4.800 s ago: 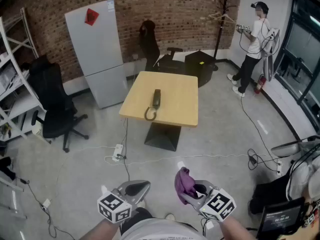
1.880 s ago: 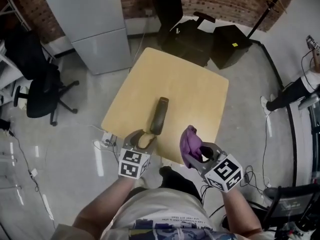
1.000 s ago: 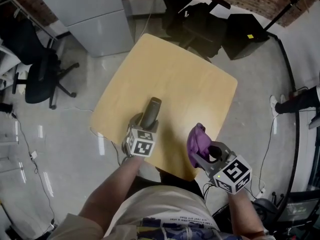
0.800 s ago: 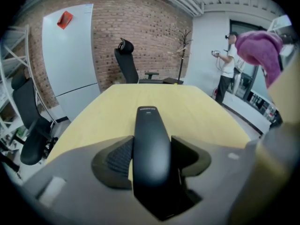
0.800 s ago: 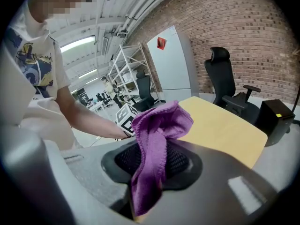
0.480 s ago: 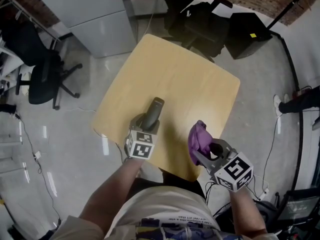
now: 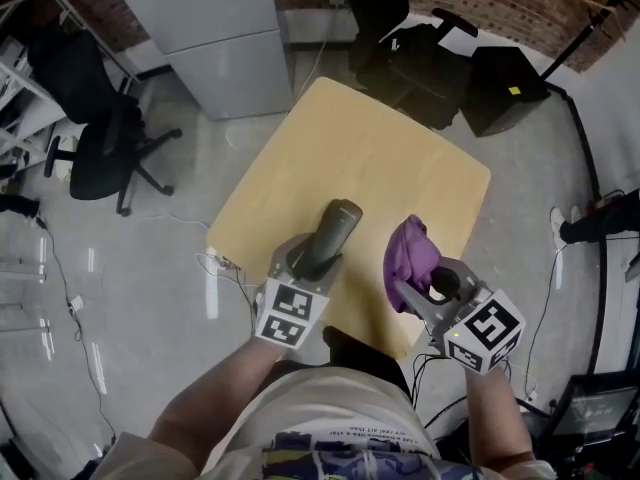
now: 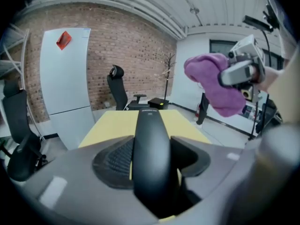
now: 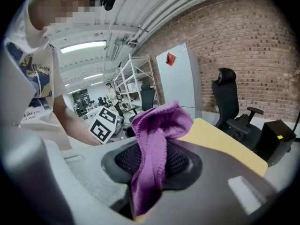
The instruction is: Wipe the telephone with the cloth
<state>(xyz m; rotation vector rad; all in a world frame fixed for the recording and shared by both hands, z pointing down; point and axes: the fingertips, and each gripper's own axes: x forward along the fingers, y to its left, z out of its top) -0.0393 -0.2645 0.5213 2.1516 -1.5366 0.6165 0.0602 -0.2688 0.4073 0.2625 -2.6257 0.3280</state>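
The black telephone handset (image 7: 331, 234) is clamped at its lower end in my left gripper (image 7: 311, 259), which is shut on it and holds it above the yellow table (image 7: 380, 158), pointing away from me. In the left gripper view the handset (image 8: 150, 144) runs straight out between the jaws. My right gripper (image 7: 425, 283) is shut on a bunched purple cloth (image 7: 412, 252), just right of the handset and apart from it. The cloth (image 9: 157, 144) hangs folded between the right jaws. From the left gripper view the cloth (image 8: 213, 81) hangs in the air at upper right.
A grey fridge (image 7: 210, 8) stands beyond the table's left corner. Black office chairs (image 7: 105, 138) are at left and behind the table (image 7: 400, 18), beside a black box (image 7: 510, 88). Cables lie on the floor. A person's leg (image 7: 600, 218) shows at the right edge.
My left gripper, which was down over the handset on the table, has lifted it clear of the tabletop. The right gripper with the cloth has also risen and come nearer the handset.
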